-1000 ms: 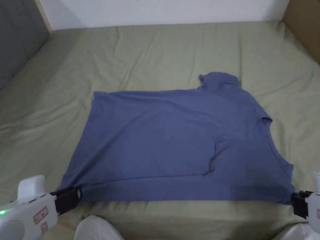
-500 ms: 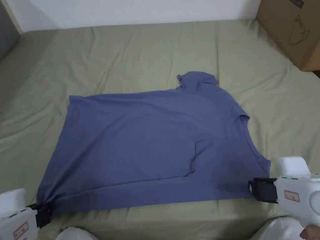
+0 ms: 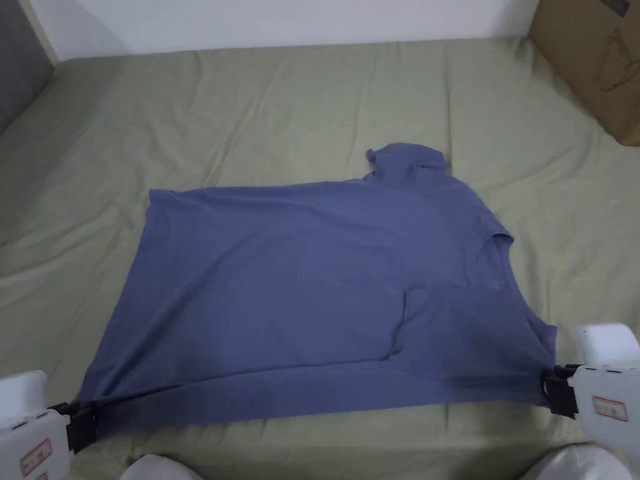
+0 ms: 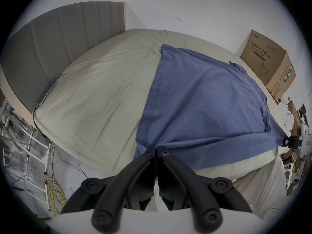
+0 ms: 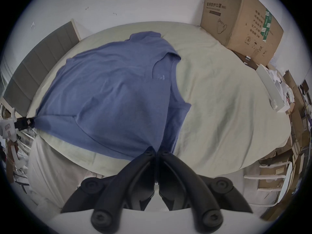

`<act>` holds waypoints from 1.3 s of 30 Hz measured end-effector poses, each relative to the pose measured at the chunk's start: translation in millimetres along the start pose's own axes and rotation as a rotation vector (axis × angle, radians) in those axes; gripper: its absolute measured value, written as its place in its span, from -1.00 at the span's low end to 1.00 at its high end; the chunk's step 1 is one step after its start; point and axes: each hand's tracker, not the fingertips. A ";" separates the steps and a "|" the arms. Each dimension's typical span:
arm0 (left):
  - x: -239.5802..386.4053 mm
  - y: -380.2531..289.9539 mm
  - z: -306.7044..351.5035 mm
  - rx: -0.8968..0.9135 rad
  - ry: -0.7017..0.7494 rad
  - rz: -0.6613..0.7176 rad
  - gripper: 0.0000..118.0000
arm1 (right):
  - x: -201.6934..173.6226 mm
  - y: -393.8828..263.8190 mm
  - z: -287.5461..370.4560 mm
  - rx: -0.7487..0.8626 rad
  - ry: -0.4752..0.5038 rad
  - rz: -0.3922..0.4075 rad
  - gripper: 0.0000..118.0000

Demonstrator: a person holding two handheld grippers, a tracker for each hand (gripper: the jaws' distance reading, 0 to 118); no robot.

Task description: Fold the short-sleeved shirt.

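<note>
Far left: grey padded headboard against white wall. Green bed sheet, wrinkled, under everything.

Left gripper at near-left edge of bed, jaws pressed together, pinching near-left corner of shirt. Same in left gripper view: left gripper clamped tight on bunched blue fabric, creases fanning out from pinch point.

Shirt spread flat on sheet, centre of bed, lying sideways: hem edge toward left, neck opening toward right. Near part doubled over, fold line running along near edge; small crease mid-right. Far sleeve sticking out at far edge, slightly rumpled. Near edge pulled taut between both grippers, close to bed edge.

Right gripper at near-right, jaws pressed together, pinching near-right corner of shirt by shoulder. Right gripper view confirms: right gripper closed on fabric, cloth gathered at tips.

Far right: cardboard box on corner of bed, well apart from shirt. White-clad knees at bottom edge.
</note>
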 end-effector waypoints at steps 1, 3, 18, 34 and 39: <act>-0.7 4.3 2.4 0.007 -0.004 0.012 -0.97 | 0.7 3.3 3.2 0.014 0.004 -0.020 -0.97; -1.7 16.8 4.6 0.020 -0.008 0.022 -0.97 | 3.8 15.6 10.2 0.017 0.027 -0.040 -0.97; 16.6 134.7 -97.0 -0.048 0.041 -0.058 -0.91 | 37.5 140.0 -97.8 -0.127 0.054 -0.159 -0.97; -12.7 65.7 -22.7 -0.002 0.017 0.077 -1.00 | 15.7 63.2 -18.1 0.074 -0.056 -0.098 -1.00; -15.1 42.9 -25.0 -0.011 0.002 0.120 -1.00 | 8.9 39.3 -25.6 0.043 -0.063 -0.115 -1.00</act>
